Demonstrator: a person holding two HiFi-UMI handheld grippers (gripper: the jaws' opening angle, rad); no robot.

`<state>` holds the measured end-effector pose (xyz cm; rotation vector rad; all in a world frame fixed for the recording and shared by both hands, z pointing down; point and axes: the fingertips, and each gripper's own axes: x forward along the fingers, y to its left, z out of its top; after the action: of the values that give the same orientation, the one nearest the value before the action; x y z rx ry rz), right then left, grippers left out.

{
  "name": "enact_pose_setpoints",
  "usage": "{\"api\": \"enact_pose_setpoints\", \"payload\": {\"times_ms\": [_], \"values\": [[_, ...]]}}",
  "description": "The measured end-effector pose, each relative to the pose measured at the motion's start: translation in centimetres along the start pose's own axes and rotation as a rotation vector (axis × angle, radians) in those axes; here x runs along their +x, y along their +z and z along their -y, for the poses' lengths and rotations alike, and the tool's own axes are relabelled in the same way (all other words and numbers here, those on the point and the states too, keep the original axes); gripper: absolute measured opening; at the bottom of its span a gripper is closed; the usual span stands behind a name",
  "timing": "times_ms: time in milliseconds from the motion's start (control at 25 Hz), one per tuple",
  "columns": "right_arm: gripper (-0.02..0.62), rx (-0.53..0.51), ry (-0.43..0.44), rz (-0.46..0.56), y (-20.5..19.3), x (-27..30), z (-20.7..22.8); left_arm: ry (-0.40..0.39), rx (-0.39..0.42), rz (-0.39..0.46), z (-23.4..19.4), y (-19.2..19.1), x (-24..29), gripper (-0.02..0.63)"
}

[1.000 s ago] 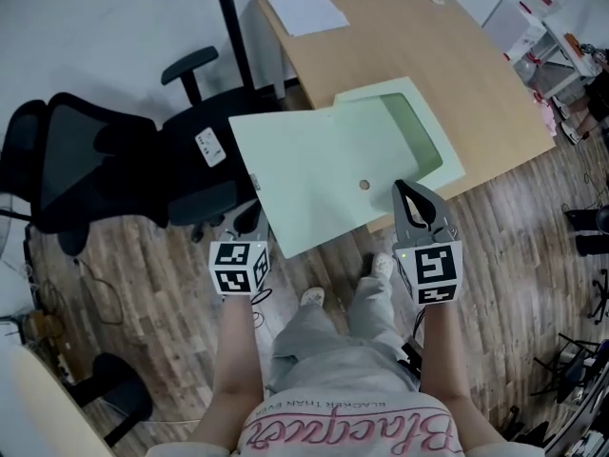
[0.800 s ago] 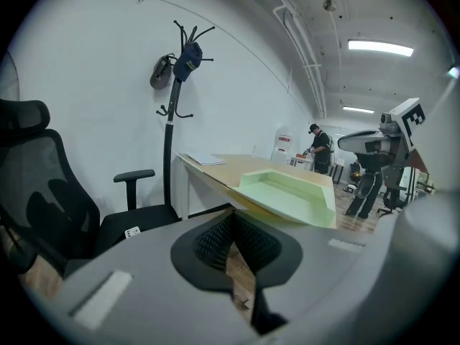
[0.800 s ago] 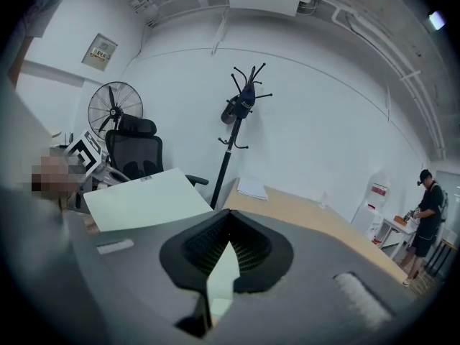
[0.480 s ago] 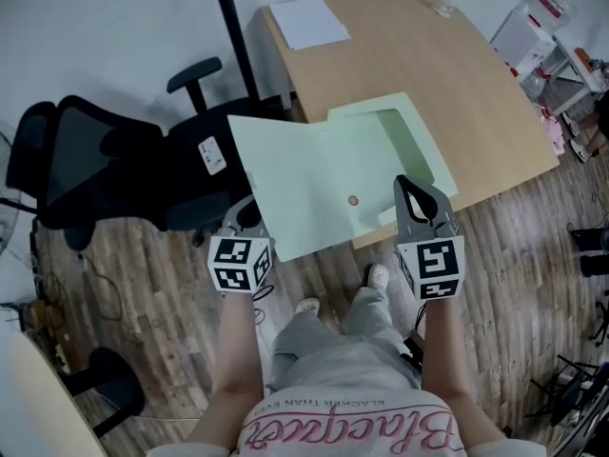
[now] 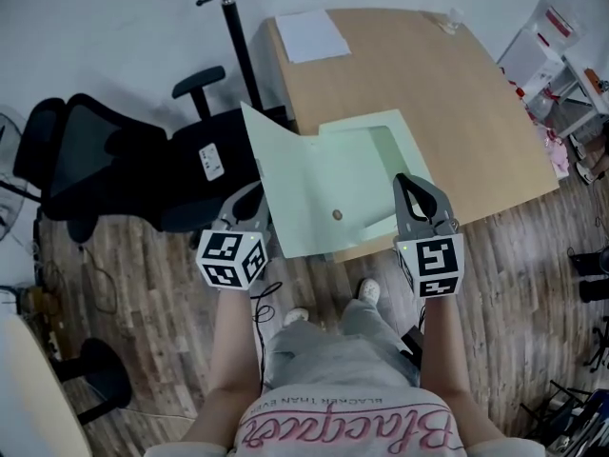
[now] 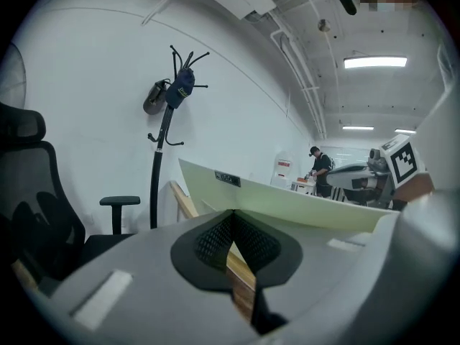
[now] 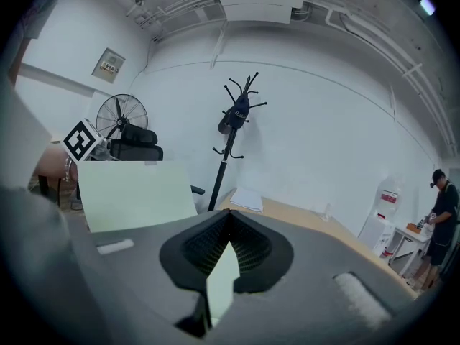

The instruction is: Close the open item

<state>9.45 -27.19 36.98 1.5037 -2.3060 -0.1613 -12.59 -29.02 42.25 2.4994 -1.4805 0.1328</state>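
A pale green file box (image 5: pixel 407 150) lies open at the front edge of the wooden desk (image 5: pixel 419 74). Its lid (image 5: pixel 304 193) stands tilted up on the left, out over the desk edge. My left gripper (image 5: pixel 251 206) is shut, its tips under the lid's left edge; in the left gripper view the lid (image 6: pixel 287 196) spreads just above the closed tips (image 6: pixel 231 214), and only the desk edge shows in the gap. My right gripper (image 5: pixel 419 190) is shut on the box's front right edge; a green strip (image 7: pixel 223 279) sits between its jaws.
A black office chair (image 5: pixel 105 165) stands left of the desk, close to the lid. A coat stand (image 5: pixel 238 46) rises behind it. A white paper (image 5: pixel 312 34) lies at the desk's far corner. Shelves with clutter (image 5: pixel 571 46) stand at the right.
The lid has swung up from lying flat to a steeper tilt. My left gripper moved left and up with it. The right gripper stayed on the box's front edge.
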Motion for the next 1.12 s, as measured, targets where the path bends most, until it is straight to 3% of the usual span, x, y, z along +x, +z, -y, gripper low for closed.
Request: {"api": "enact_pose_setpoints", "payload": {"times_ms": [360,1120], "values": [[0.003,0.019,0.009,0.045,0.2,0.7,3.7,-0.020,0.074,0.008,3.4,2.7,3.2,0.020],[0.003,0.051,0.012,0.063,-2.0,1.9,11.5,-0.043,0.113,-0.057,9.4,1.7,10.5,0.020]]}}
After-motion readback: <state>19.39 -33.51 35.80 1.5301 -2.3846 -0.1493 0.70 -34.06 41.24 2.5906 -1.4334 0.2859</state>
